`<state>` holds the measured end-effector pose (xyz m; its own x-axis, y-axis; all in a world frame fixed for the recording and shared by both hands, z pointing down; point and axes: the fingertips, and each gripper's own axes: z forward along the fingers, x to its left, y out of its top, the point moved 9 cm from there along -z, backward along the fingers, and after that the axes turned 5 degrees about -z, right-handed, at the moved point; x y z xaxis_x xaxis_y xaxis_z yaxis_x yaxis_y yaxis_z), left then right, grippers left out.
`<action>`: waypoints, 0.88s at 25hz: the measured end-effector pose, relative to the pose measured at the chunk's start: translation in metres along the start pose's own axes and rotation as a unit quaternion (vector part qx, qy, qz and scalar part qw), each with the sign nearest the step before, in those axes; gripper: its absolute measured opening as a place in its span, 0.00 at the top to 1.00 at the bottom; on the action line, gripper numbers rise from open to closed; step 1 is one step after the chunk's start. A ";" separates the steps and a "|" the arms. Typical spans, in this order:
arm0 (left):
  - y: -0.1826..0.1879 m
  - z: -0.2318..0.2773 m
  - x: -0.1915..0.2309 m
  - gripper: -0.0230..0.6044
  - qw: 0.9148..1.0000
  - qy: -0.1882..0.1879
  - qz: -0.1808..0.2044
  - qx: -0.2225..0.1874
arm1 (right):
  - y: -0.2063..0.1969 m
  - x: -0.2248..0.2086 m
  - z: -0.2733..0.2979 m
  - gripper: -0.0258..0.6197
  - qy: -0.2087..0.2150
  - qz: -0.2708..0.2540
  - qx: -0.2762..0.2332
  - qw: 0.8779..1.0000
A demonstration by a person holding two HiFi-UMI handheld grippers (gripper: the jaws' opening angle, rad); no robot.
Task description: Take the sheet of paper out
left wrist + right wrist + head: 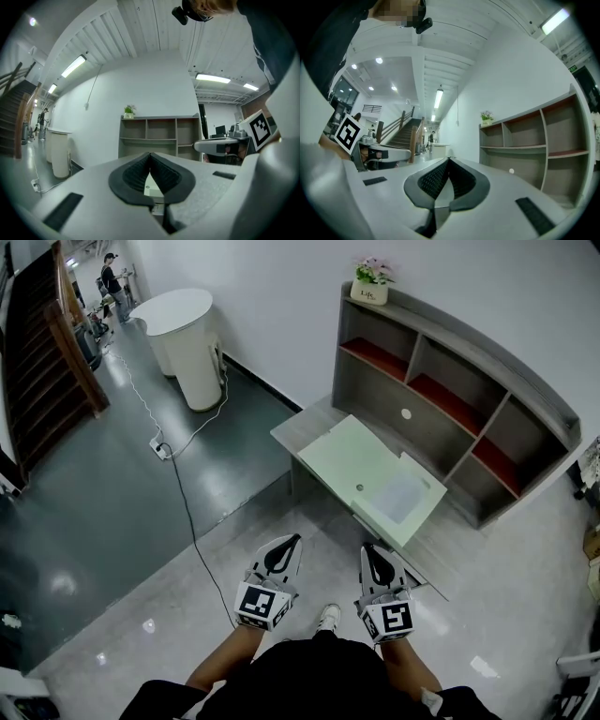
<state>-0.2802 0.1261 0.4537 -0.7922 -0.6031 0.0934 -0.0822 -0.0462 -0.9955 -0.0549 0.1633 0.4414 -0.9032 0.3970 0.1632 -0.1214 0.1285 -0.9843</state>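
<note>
A white sheet of paper [400,495] lies on a pale green pad [352,460] on the grey desk [298,427]; whether it is tucked under a cover I cannot tell. Both grippers hang level above the floor in front of the desk, short of its near edge. My left gripper [293,541] has its dark pads together with nothing between them, as the left gripper view [150,155] also shows. My right gripper [369,550] points at the desk's near corner, its tips likewise meeting empty [449,160].
A grey shelf unit [450,381] with red-floored compartments backs the desk, a potted plant [371,282] on top. A white rounded counter [187,329] stands far left. A black cable [187,512] and power strip [159,448] cross the floor. Stairs [42,362] rise at the left.
</note>
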 end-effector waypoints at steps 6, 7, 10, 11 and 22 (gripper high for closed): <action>0.003 0.050 0.003 0.95 1.000 -0.017 0.000 0.007 | -0.007 -0.040 0.022 0.93 -0.016 0.005 -0.002 1.000; 0.003 0.058 0.003 0.95 1.000 -0.019 0.001 0.008 | -0.008 -0.046 0.026 0.93 -0.017 0.006 -0.003 1.000; 0.005 0.081 0.003 0.95 1.000 -0.021 0.003 0.012 | -0.011 -0.064 0.036 0.93 -0.020 0.007 -0.005 1.000; 0.005 0.087 0.003 0.95 1.000 -0.022 0.003 0.014 | -0.013 -0.070 0.038 0.93 -0.021 0.008 -0.004 1.000; 0.002 0.146 -0.013 0.95 0.998 -0.042 0.021 0.033 | -0.027 -0.128 0.049 0.93 -0.041 0.017 -0.005 0.999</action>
<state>-0.1816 0.0175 0.4490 -0.7400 -0.6705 0.0532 -0.0079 -0.0705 -0.9975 0.0435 0.0648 0.4436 -0.9372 0.3265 0.1231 -0.0864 0.1248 -0.9884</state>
